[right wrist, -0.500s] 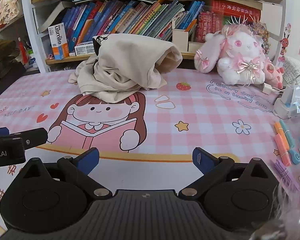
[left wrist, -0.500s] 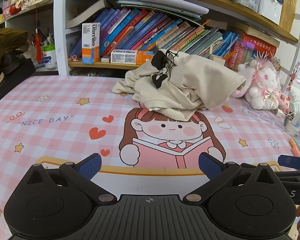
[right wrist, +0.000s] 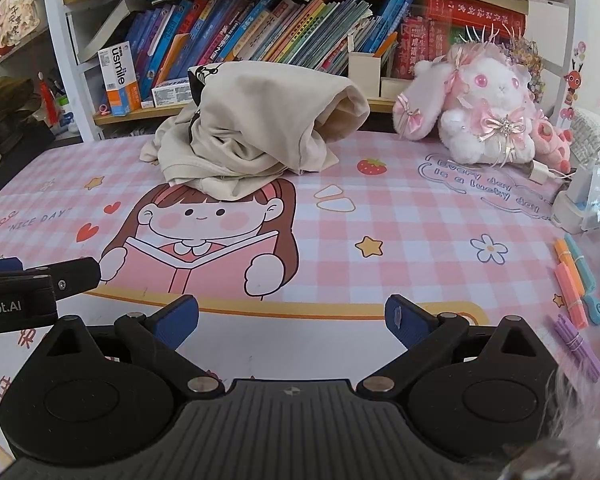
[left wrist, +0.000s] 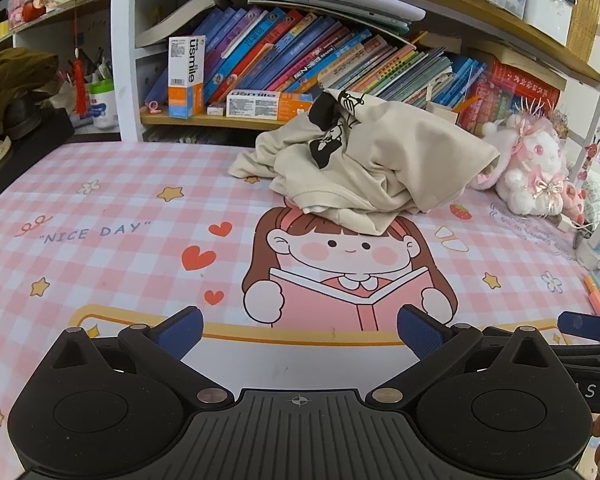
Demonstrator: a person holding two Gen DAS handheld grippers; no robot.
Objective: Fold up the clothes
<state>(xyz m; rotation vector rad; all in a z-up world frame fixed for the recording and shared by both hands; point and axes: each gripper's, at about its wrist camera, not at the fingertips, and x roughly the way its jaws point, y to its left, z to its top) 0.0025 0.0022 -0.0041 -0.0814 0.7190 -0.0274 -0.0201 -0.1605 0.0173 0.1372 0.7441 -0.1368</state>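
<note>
A crumpled beige garment (left wrist: 372, 168) with a black print lies in a heap at the far side of the pink checked desk mat (left wrist: 120, 220), just above the cartoon girl's head. The right wrist view shows the same garment (right wrist: 256, 132) left of centre. My left gripper (left wrist: 300, 330) is open near the mat's front edge, well short of the cloth, with nothing between its blue pads. My right gripper (right wrist: 292, 320) is open too and empty, beside the left one, whose finger (right wrist: 40, 280) pokes in from the left.
A bookshelf (left wrist: 300, 60) full of books stands right behind the garment. A pink and white plush rabbit (right wrist: 488, 112) sits at the back right. Pens and coloured sticks (right wrist: 576, 288) and a white charger (right wrist: 588, 200) lie along the right edge. Dark items (left wrist: 12, 92) sit at the left.
Both grippers have shifted only slightly; the garment lies as before and both jaws stay wide.
</note>
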